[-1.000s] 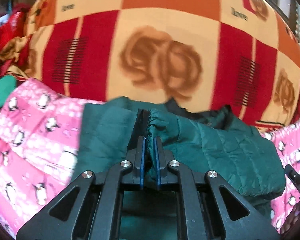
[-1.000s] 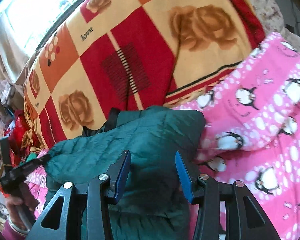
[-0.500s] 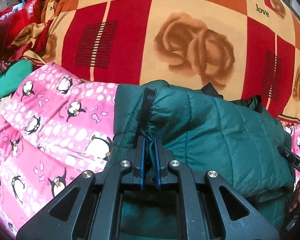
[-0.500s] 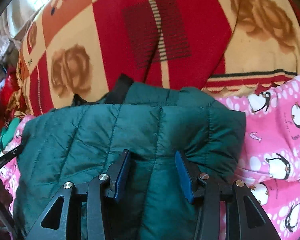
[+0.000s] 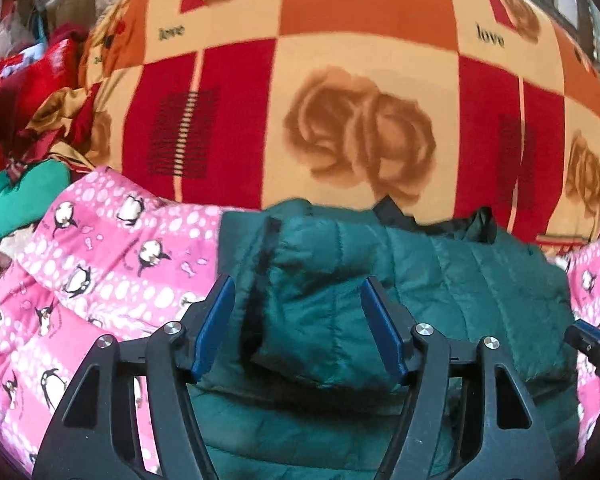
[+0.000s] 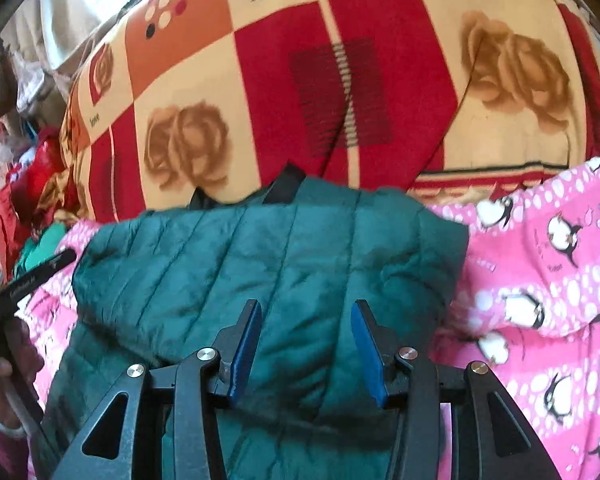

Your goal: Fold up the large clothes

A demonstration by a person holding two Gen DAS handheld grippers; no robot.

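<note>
Green quilted jacket (image 5: 440,292) lies folded into a thick bundle on a pink penguin-print blanket (image 5: 112,264), its far edge against a big red, orange and cream blanket (image 5: 340,92) printed with brown roses and the word "love". The left gripper (image 5: 298,320) hangs over the jacket's left end with its blue pads (image 5: 214,322) spreading apart; a folded flap with a dark trimmed edge sits between them, and neither pad presses on it. The right gripper (image 6: 304,346) hovers over the middle of the bundle, its jaws standing partly apart with quilted fabric below and between the pads (image 6: 366,354), which do not squeeze it. In the right wrist view a person's hand (image 6: 4,372) shows at the left edge, wrapped round the handle of the other gripper. A heap of red and green clothes (image 5: 24,128) sits well off to the left, beyond the pink blanket. Black lining (image 6: 284,186) peeks out at the jacket's far edge.
</note>
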